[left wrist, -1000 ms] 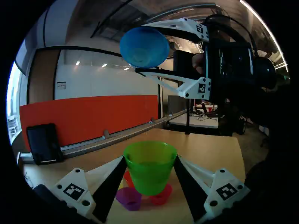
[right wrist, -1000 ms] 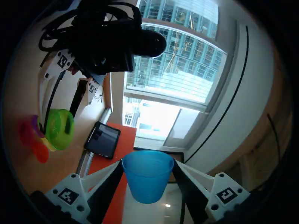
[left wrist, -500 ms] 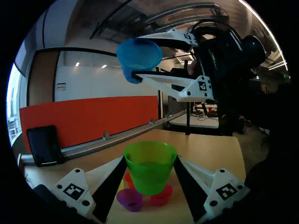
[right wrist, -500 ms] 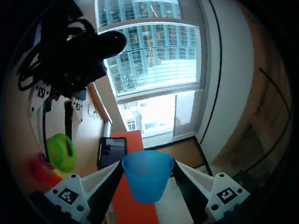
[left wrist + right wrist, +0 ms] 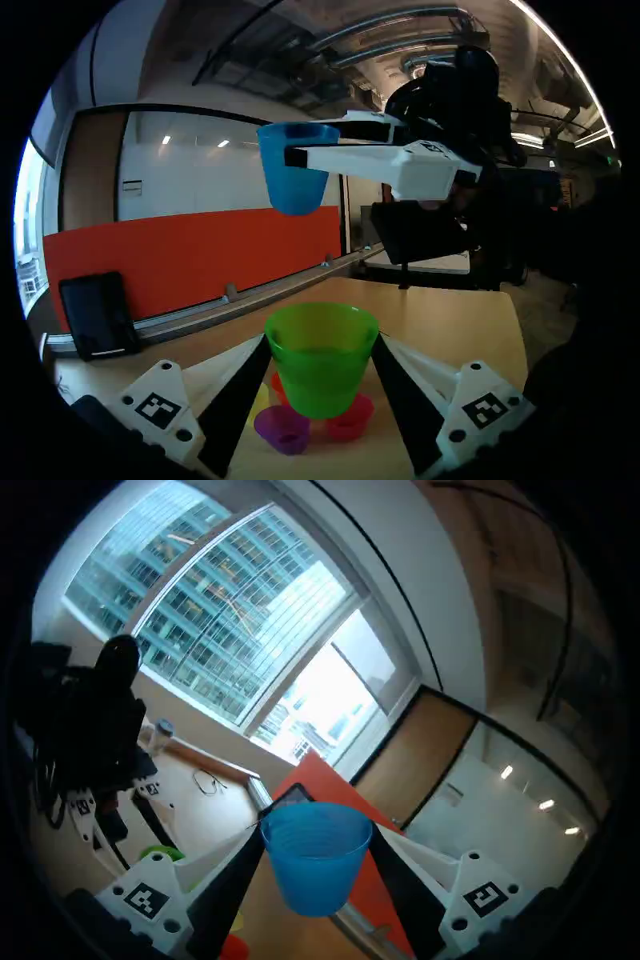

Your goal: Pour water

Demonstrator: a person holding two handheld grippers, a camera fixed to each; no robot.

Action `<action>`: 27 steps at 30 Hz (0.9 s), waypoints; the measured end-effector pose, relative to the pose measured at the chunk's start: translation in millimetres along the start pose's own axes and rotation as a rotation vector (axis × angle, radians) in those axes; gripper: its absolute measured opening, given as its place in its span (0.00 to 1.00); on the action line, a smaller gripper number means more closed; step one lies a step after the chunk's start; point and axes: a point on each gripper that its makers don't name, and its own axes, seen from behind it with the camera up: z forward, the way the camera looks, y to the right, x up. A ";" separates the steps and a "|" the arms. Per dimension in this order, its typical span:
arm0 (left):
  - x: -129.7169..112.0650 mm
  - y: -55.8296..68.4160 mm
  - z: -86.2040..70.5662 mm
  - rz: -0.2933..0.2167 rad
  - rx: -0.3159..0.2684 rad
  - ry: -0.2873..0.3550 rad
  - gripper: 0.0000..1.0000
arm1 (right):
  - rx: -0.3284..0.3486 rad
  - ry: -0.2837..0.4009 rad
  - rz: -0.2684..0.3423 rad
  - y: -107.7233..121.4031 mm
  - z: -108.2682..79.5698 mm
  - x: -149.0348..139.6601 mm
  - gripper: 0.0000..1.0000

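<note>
Left gripper (image 5: 320,346) had both fingers pressed on the green cup (image 5: 322,376), upright, over the wooden table (image 5: 448,316) with a small purple cup (image 5: 282,428) and red cup (image 5: 350,416) below it. Right gripper (image 5: 316,832) was closed on the blue cup (image 5: 314,872), near upright. It was held high above the green cup, well apart.
</note>
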 end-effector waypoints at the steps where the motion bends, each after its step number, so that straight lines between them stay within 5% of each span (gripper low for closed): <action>1: 0.2 -0.2 -0.1 0.000 0.001 0.000 0.86 | 0.005 0.001 0.056 -0.9 -0.8 0.7 0.93; 7: 1.7 -2.0 -0.1 0.001 0.007 0.003 0.86 | 0.043 0.013 0.354 -5.7 -6.0 7.8 0.93; 12: 2.5 -1.9 0.4 0.000 0.008 0.003 0.86 | 0.052 0.035 0.508 0.4 -9.5 10.9 0.93; 27: 3.1 -14.0 -2.9 0.001 0.037 0.001 0.86 | 0.024 0.028 0.531 15.5 -22.7 -1.2 0.93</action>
